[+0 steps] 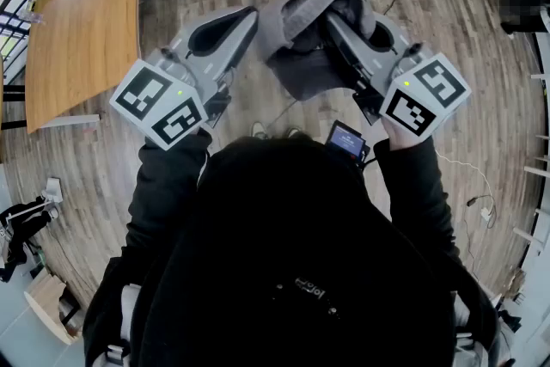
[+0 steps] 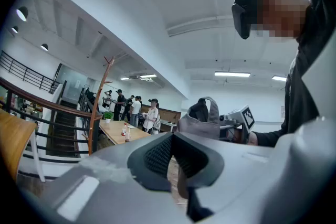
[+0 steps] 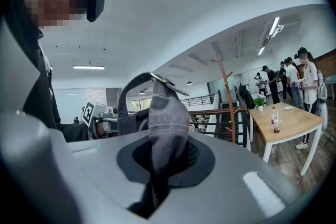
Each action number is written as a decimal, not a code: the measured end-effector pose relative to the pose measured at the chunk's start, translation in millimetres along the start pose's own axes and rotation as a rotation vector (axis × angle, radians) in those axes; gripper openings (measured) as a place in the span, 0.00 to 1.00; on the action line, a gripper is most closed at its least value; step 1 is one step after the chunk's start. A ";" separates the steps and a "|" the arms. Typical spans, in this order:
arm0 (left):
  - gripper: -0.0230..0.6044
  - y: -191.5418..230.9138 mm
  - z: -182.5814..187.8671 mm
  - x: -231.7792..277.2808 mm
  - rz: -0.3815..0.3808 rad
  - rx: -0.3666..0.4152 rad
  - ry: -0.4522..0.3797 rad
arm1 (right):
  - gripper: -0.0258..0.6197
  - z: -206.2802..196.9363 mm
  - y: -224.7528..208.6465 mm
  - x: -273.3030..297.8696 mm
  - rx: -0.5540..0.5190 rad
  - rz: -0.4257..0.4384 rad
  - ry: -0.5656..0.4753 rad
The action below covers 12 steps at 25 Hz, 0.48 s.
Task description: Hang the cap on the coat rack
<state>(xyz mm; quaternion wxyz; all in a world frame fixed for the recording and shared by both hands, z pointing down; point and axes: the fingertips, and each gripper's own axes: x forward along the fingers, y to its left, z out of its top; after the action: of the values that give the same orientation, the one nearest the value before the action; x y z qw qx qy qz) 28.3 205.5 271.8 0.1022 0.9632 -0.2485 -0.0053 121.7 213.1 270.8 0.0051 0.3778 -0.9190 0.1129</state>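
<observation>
right gripper (image 3: 165,162) is clamped tight on the grey cap (image 3: 167,113), fabric bunched between its fingers (image 3: 200,157), while the left gripper (image 2: 176,157) sits closed and empty.

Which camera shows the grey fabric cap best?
The head view: the whole grey fabric cap drapes over the right gripper. The right gripper view shows only pinched cloth and strap; the left gripper view, a distant side glimpse.
</observation>
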 end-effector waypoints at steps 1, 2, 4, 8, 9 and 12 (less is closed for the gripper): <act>0.04 2.4 -0.7 1.0 0.008 0.000 0.003 | 0.07 -0.1 -1.2 0.8 -0.003 0.001 0.002; 0.04 4.3 -1.4 2.0 0.014 0.001 0.006 | 0.07 -0.4 -2.4 1.5 -0.006 0.002 0.003; 0.04 5.8 -3.0 3.6 0.017 0.005 0.010 | 0.07 -2.2 -4.5 2.2 -0.006 0.004 0.004; 0.04 2.4 -6.0 4.5 -0.004 0.007 0.013 | 0.07 -5.8 -6.3 1.3 0.010 0.009 -0.001; 0.04 1.4 -6.6 5.1 -0.006 0.005 0.016 | 0.07 -5.8 -6.2 0.1 0.013 0.014 -0.002; 0.04 -5.8 -10.2 12.6 -0.004 -0.001 0.027 | 0.08 -5.0 -10.4 -10.9 0.025 0.030 -0.014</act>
<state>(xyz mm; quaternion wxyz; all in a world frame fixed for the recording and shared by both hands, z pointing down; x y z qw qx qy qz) 42.8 206.4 281.1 0.1059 0.9636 -0.2453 0.0077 136.4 214.6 276.7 -0.0080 0.3649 -0.9230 0.1219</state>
